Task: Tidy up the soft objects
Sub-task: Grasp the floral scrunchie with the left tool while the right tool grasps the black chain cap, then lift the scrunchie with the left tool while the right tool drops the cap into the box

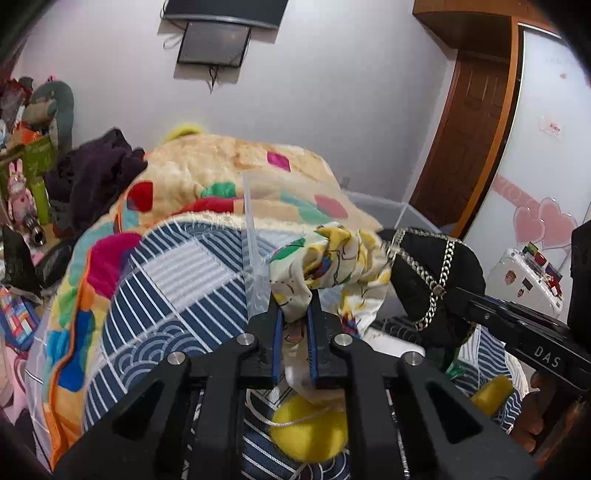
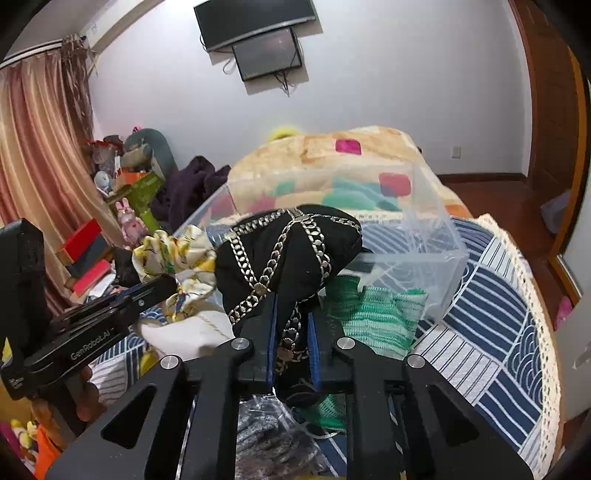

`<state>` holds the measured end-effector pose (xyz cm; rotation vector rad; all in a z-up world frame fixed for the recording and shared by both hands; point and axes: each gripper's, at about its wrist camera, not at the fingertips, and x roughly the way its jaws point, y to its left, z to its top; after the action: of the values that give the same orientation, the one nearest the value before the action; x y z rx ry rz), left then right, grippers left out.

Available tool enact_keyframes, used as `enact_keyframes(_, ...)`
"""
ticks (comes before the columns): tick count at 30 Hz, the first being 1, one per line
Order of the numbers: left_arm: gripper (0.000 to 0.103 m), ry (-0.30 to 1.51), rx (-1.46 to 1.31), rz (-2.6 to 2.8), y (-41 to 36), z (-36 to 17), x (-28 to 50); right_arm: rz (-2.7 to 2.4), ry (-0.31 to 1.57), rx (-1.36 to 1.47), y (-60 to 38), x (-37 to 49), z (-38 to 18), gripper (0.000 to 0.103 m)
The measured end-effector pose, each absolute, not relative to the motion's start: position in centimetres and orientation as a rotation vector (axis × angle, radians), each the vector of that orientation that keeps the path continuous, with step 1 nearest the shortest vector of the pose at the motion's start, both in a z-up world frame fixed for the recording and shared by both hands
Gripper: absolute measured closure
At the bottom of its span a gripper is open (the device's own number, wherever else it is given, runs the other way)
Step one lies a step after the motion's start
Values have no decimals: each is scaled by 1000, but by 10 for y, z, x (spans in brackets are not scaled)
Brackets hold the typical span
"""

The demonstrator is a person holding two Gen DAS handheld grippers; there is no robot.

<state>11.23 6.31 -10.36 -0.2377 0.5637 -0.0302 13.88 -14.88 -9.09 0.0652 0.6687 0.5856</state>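
Nearest to me, my left claw [image 1: 295, 314] is pinching a bunched cloth with a yellow, green and white print [image 1: 325, 258]; the fabric is squeezed between both blue-lined fingers [image 1: 277, 332] and spills out ahead of the tips. Below it, at six o'clock in the left wrist view, a yellow fuzzy ball [image 1: 310, 432] lies on the blue and white striped bedspread [image 1: 177, 295].

My right claw [image 2: 291, 314] is clamped on a black cloth hat trimmed with silver chains [image 2: 288, 251], which bulges up over the fingertips. The printed cloth hangs just beside the hat, at its nine o'clock in the right wrist view, nearly touching it.

Just past the hat, a green knit piece [image 2: 384, 314] lies at the mouth of a clear plastic bin [image 2: 436, 236] resting on the bed, toward two o'clock.

Farther back, a cream fleece blanket with bright colored patches [image 2: 332, 162] is heaped at twelve o'clock, with a dark purple garment [image 2: 192, 188] at its ten o'clock.

On the far wall hang two dark screens [image 2: 258, 33].
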Motion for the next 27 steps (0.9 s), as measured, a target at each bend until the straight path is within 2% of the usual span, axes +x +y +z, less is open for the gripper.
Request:
enact_keyframes(15,93,480,-168,-13,61,-48,128,557,538,55,-165,150,-44,91)
enact_keyframes(22,93,541,-136,-6,58,-46,169,539,507,-4,-157,171,-26,91)
enact_keyframes(27,93,621,-65,16,55,-57,198,527,550,-75,-141,191,-35,91)
